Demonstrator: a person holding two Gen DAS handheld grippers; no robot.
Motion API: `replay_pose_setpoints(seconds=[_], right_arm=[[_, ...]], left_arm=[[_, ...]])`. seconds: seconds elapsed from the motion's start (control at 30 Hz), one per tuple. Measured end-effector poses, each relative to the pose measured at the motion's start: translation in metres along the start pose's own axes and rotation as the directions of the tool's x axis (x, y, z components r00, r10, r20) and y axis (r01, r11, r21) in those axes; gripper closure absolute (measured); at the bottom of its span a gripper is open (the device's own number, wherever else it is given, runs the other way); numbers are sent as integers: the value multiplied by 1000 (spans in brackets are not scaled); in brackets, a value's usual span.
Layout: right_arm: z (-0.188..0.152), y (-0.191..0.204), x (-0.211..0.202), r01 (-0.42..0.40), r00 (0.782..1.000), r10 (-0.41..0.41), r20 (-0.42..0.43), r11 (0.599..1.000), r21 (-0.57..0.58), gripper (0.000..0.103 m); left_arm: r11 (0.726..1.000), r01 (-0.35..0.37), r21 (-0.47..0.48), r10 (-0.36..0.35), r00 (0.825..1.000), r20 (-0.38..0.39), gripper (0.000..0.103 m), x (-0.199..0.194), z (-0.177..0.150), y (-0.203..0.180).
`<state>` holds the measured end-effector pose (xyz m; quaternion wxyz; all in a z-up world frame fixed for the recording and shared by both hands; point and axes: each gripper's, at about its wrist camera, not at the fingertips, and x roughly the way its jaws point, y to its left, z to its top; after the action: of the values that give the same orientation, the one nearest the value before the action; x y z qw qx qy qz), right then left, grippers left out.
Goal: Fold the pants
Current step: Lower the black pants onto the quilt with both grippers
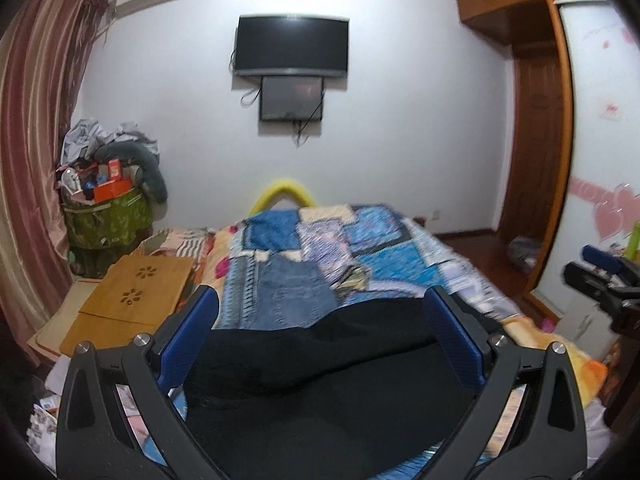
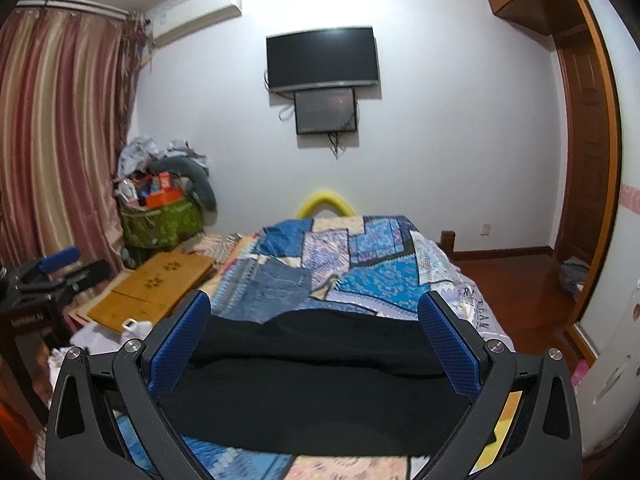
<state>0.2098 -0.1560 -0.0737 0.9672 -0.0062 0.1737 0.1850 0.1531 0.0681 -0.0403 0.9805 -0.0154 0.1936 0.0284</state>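
Black pants (image 1: 320, 384) lie flat on the patchwork quilt (image 1: 320, 248) at the near end of the bed. They also show in the right wrist view (image 2: 316, 380). My left gripper (image 1: 320, 312) is open, its blue pads wide apart over the pants, holding nothing. My right gripper (image 2: 314, 312) is open the same way over the pants and holds nothing. The right gripper also shows at the right edge of the left wrist view (image 1: 600, 276). The left gripper shows at the left edge of the right wrist view (image 2: 56, 268).
A wooden lap desk (image 1: 132, 300) lies left of the bed. A green basket of clutter (image 1: 108, 216) stands in the left corner by the curtain (image 1: 36, 140). A TV (image 1: 292, 46) hangs on the far wall. A wardrobe (image 1: 600, 140) stands on the right.
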Motion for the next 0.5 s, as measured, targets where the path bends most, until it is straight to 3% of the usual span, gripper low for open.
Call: replay_pose_setpoints(seconds=[0.13, 0.23, 0.4, 0.5], right_arm=[[-4, -18, 39, 15, 997, -14, -70, 1000, 15, 0], [-12, -32, 73, 37, 989, -35, -141, 999, 13, 0], [-26, -51, 116, 63, 965, -63, -254, 998, -9, 0], [-36, -63, 145, 64, 942, -68, -328, 998, -24, 0]], left_arm=[[998, -58, 3, 58, 993, -106, 0, 60, -2, 29], [995, -102, -16, 96, 974, -204, 0, 108, -10, 58], [982, -178, -56, 147, 923, -355, 0, 180, -39, 112], [974, -224, -46, 182, 881, -436, 0, 218, -64, 135]])
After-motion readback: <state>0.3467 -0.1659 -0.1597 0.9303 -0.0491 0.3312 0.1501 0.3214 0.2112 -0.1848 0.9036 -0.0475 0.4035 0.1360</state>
